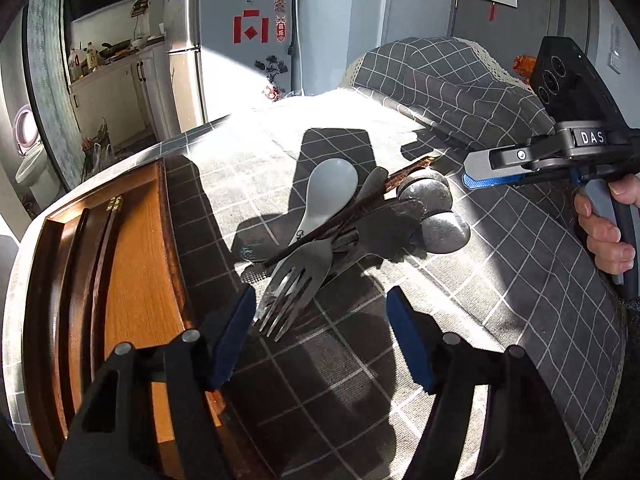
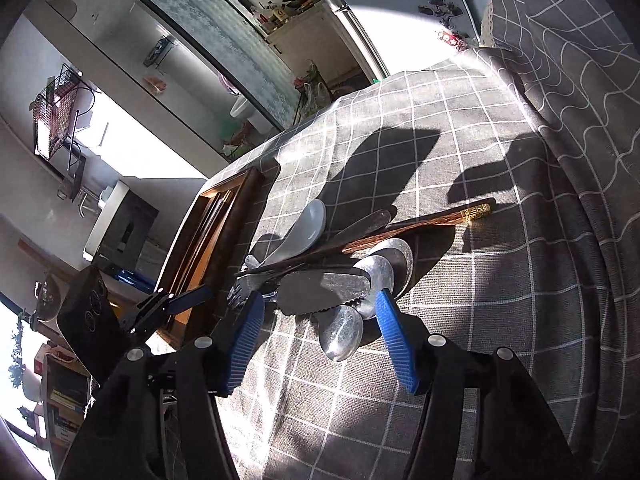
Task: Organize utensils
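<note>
A pile of utensils lies on the checked tablecloth: a fork, a white spoon, a brown chopstick and metal spoons. My left gripper is open just in front of the fork, whose tines lie near its left pad. In the right wrist view my right gripper is open over the pile's near end. A metal spoon lies between its blue pads without touching them. A knife and the chopstick lie beyond it.
A wooden tray with dark chopsticks in its slots sits left of the pile, at the table's edge. A cloth-covered hump rises at the back right. A fridge stands beyond the table. A hand holds the right gripper's handle.
</note>
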`<action>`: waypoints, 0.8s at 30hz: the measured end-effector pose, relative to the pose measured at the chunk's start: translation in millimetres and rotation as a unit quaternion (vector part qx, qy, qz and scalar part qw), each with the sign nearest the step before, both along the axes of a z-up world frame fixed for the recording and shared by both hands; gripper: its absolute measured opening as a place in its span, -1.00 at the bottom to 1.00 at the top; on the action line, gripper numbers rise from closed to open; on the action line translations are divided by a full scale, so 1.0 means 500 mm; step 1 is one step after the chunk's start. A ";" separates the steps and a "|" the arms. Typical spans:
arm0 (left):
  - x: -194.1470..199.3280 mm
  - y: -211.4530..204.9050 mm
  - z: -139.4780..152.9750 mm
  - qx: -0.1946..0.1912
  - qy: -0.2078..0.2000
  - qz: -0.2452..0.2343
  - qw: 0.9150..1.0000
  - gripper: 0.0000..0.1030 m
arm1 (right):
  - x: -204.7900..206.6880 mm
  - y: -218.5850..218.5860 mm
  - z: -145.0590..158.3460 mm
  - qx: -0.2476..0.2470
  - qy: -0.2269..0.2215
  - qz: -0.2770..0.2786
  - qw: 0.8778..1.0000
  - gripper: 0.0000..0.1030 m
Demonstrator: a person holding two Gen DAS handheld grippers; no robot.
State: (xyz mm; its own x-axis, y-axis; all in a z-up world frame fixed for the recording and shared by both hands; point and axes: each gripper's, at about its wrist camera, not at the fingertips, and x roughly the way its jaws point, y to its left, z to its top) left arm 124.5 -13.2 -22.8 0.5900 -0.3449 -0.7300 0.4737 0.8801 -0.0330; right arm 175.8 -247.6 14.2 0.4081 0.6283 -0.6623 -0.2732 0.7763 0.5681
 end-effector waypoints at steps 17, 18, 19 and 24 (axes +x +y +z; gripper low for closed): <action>0.024 -0.019 -0.017 0.041 0.017 0.001 0.999 -0.73 | 0.020 0.024 -0.025 0.027 0.017 0.013 0.999 0.16; 0.020 -0.020 -0.015 0.042 0.018 0.001 0.999 -0.82 | 0.018 0.028 -0.024 0.031 0.019 0.014 0.999 0.16; 0.016 -0.021 -0.014 0.042 0.021 -0.001 0.999 -0.92 | 0.016 0.033 -0.023 0.035 0.021 0.015 0.999 0.16; -0.003 -0.017 -0.015 0.038 0.020 0.010 0.999 -0.93 | 0.007 0.066 -0.017 0.064 0.035 0.018 0.997 0.16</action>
